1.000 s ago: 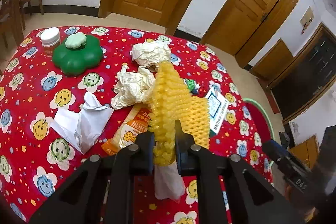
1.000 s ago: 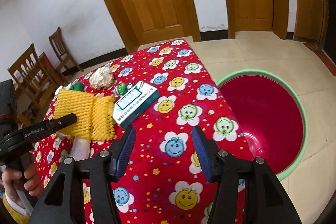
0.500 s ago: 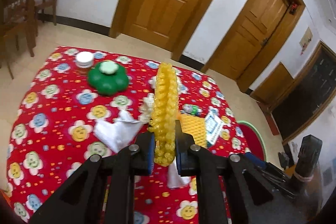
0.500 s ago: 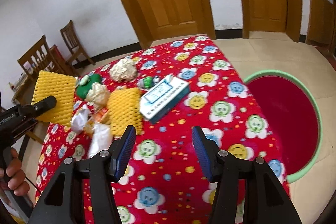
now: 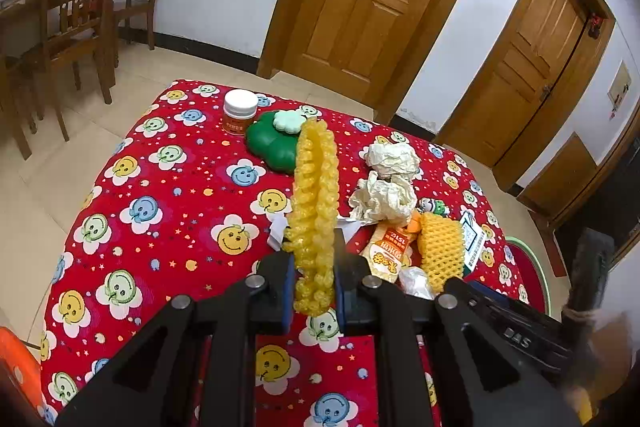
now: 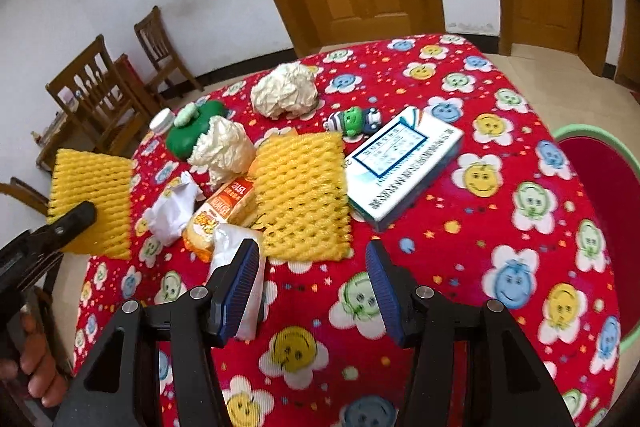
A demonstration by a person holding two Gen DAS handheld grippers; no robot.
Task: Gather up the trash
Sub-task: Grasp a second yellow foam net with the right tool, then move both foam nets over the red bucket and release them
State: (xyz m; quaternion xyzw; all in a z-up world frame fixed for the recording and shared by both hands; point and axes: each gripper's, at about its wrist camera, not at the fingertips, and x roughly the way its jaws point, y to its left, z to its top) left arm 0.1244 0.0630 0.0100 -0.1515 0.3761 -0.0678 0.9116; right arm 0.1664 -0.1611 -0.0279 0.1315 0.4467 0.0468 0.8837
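Left claw (image 5: 314, 285) grips yellow foam net (image 5: 314, 203); right claw (image 6: 308, 281) seemingly empty.

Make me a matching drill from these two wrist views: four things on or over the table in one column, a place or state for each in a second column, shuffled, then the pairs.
Things
1. left gripper
2. right gripper
3. green toy figure
4. white-lidded jar

Places or states
A. lying just beyond the blue-and-white box
B. open, nothing between the fingers
C. standing beside the green flower-shaped container
D. shut on a yellow foam net, held clear of the table

Pairs: 1-D, 2-B, 3-A, 4-C
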